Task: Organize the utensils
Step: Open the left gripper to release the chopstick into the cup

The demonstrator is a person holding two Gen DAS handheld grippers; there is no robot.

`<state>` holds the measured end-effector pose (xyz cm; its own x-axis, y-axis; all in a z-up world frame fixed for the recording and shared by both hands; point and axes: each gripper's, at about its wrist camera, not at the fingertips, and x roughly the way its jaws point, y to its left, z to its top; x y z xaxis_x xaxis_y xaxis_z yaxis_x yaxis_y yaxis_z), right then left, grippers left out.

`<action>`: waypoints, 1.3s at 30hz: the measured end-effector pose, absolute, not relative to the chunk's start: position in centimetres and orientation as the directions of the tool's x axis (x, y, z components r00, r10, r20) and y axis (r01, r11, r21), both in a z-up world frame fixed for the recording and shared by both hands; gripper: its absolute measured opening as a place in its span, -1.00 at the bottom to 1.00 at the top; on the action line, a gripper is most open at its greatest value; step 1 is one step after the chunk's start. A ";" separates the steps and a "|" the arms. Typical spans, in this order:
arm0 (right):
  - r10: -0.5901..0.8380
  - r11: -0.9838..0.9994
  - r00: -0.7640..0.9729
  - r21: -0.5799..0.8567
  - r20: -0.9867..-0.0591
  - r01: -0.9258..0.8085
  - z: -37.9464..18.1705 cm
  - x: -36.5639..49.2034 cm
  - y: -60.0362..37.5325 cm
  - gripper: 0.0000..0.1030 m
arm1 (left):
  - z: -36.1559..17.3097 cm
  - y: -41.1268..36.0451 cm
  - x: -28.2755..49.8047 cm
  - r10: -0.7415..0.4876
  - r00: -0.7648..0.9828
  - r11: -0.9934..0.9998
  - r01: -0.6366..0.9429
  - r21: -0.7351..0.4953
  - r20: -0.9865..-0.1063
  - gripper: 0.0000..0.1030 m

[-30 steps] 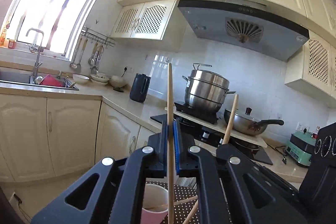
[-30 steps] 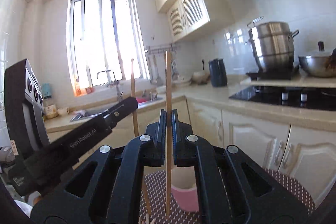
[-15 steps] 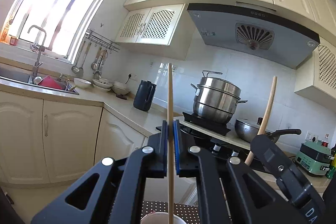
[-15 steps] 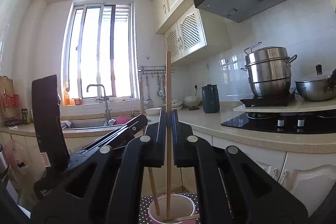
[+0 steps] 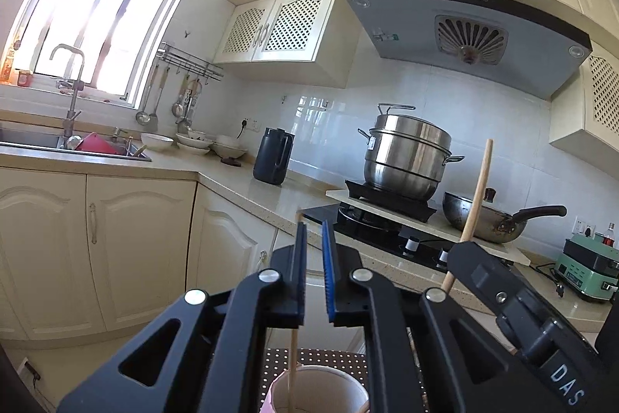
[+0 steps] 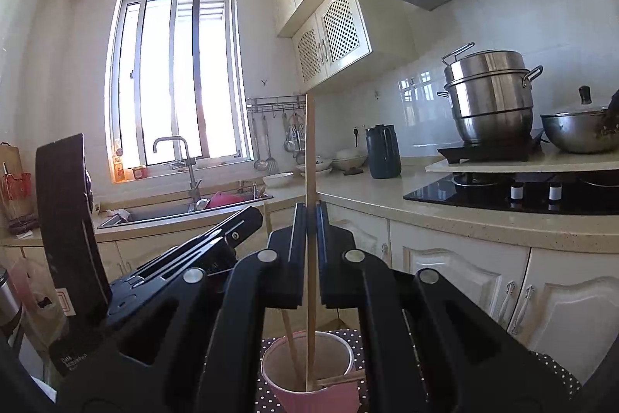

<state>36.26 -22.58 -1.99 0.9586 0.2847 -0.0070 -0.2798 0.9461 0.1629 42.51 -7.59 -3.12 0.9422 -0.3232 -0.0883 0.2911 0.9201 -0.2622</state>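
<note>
A pink cup (image 6: 309, 370) stands on a dotted mat below both grippers; it also shows in the left wrist view (image 5: 317, 389). My left gripper (image 5: 313, 246) is open; a wooden chopstick (image 5: 294, 355) has dropped past its left pad and stands in the cup. My right gripper (image 6: 310, 219) is shut on a second wooden chopstick (image 6: 309, 149), held upright with its lower end inside the cup. That chopstick (image 5: 474, 204) and the right gripper's body show at the right of the left wrist view. Another chopstick (image 6: 290, 343) leans in the cup.
A dotted mat (image 6: 387, 339) lies under the cup. Kitchen counter (image 5: 232, 177) with sink (image 5: 58, 142), dark kettle (image 5: 272, 155), steel steamer pot (image 5: 406, 153) and pan (image 5: 487, 219) on the hob lies beyond. Cream cabinets (image 5: 135, 250) run below.
My left gripper has opened and its chopstick has slid down into the cup. The right gripper has lowered its chopstick so the tip is in the cup.
</note>
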 end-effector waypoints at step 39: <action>0.228 0.969 0.964 0.130 -0.139 -0.211 0.2 24.1 -23.3 0.04 | -1.5 -3.8 28.4 -0.259 0.904 0.964 0.219 -0.153 -0.341 -0.15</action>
<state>24.05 -23.34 0.15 0.9636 0.2281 -0.1391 -0.2106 0.9689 0.1298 28.40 -3.79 -1.51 0.9037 -0.2592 -0.3407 0.2188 0.9637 -0.1527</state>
